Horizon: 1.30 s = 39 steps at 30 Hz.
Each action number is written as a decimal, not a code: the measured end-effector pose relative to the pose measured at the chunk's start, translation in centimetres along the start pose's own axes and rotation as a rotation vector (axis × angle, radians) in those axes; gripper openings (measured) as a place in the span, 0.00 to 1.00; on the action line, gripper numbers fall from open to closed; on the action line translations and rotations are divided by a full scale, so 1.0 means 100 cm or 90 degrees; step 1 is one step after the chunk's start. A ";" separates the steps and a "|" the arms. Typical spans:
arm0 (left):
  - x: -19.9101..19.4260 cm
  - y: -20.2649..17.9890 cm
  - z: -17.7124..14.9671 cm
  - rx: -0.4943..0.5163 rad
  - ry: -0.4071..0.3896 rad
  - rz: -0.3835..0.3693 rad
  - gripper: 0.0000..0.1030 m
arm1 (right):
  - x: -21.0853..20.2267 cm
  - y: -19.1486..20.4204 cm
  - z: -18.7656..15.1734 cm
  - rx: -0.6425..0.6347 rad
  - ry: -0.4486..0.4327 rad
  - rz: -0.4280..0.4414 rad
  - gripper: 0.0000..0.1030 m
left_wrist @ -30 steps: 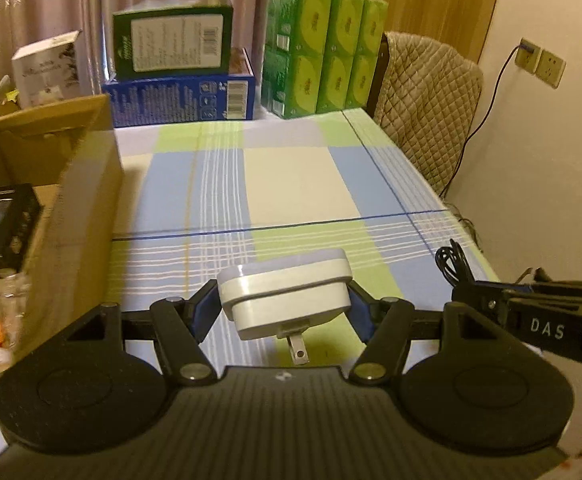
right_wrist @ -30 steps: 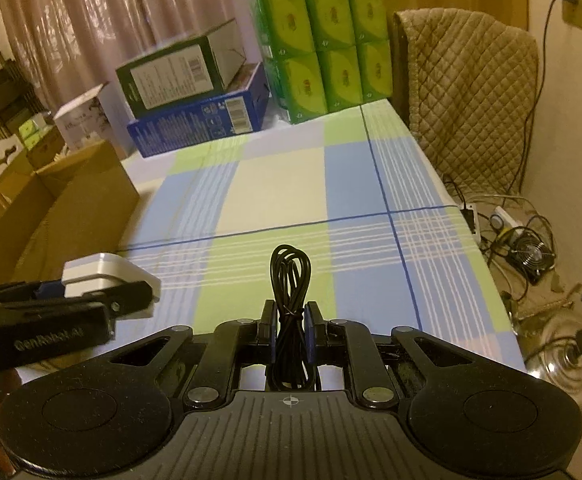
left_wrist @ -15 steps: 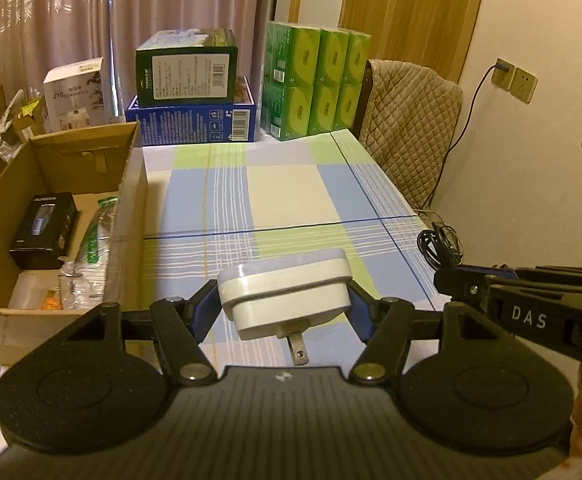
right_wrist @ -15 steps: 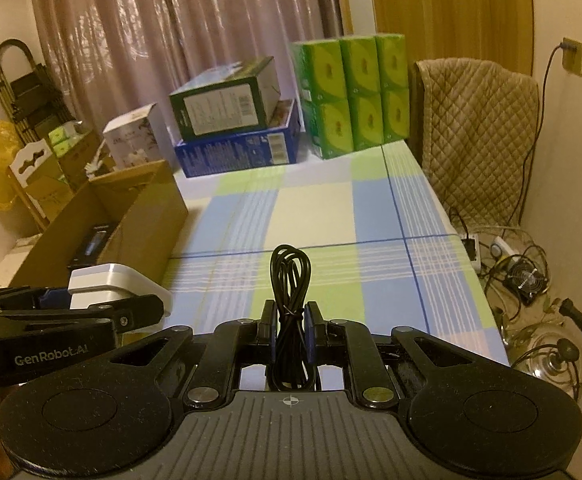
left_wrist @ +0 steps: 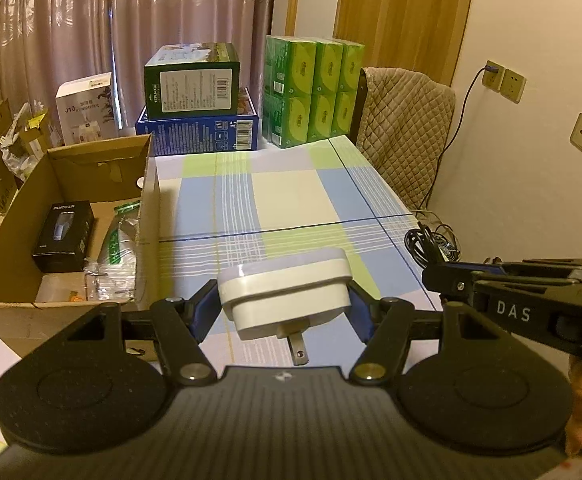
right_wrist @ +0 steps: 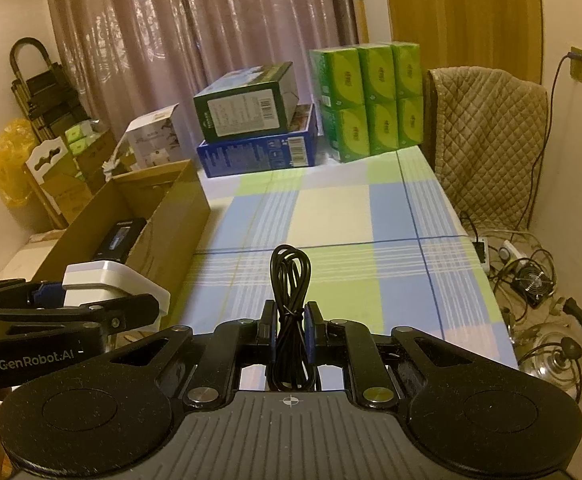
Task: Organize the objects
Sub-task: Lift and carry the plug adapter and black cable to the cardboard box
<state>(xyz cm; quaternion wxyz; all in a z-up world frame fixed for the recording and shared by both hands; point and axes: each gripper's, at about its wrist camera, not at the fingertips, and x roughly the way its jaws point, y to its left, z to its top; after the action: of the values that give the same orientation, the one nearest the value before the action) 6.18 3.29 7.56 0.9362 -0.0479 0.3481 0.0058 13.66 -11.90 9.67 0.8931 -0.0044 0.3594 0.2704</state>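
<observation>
Transport is the step in hand: left gripper (left_wrist: 283,308) clamps the charger (left_wrist: 285,290) above the desk (left_wrist: 291,192), right gripper (right_wrist: 290,332) clamps the cable (right_wrist: 290,280), and next both should probably go left into the box (left_wrist: 7,232).

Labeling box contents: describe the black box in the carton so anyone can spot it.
Find the open carton left of the plaid table. On its floor lies a black box, beside clear bags. It is the only dark, rigid item, with a pale device pictured on top.
</observation>
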 end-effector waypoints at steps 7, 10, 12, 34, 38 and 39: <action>-0.012 0.014 -0.003 -0.001 -0.001 0.010 0.60 | -0.001 0.013 -0.002 -0.007 0.001 0.017 0.10; -0.017 0.021 -0.004 -0.003 0.000 0.016 0.60 | 0.001 0.022 -0.003 -0.017 0.005 0.026 0.10; -0.020 0.026 -0.006 -0.006 0.000 0.020 0.60 | 0.003 0.028 -0.003 -0.022 0.007 0.032 0.09; -0.052 0.105 -0.027 -0.037 0.009 0.090 0.60 | 0.034 0.104 -0.010 -0.076 0.033 0.099 0.09; -0.056 0.118 -0.031 -0.045 0.012 0.102 0.60 | 0.040 0.116 -0.011 -0.086 0.039 0.112 0.10; -0.058 0.122 -0.031 -0.047 0.012 0.106 0.60 | 0.042 0.119 -0.011 -0.089 0.040 0.115 0.10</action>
<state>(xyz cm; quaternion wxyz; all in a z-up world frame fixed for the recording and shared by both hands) -0.77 15.23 7.93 0.9269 -0.0531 0.3591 0.0959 9.71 0.09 8.37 0.8510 -0.0427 0.3662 0.3740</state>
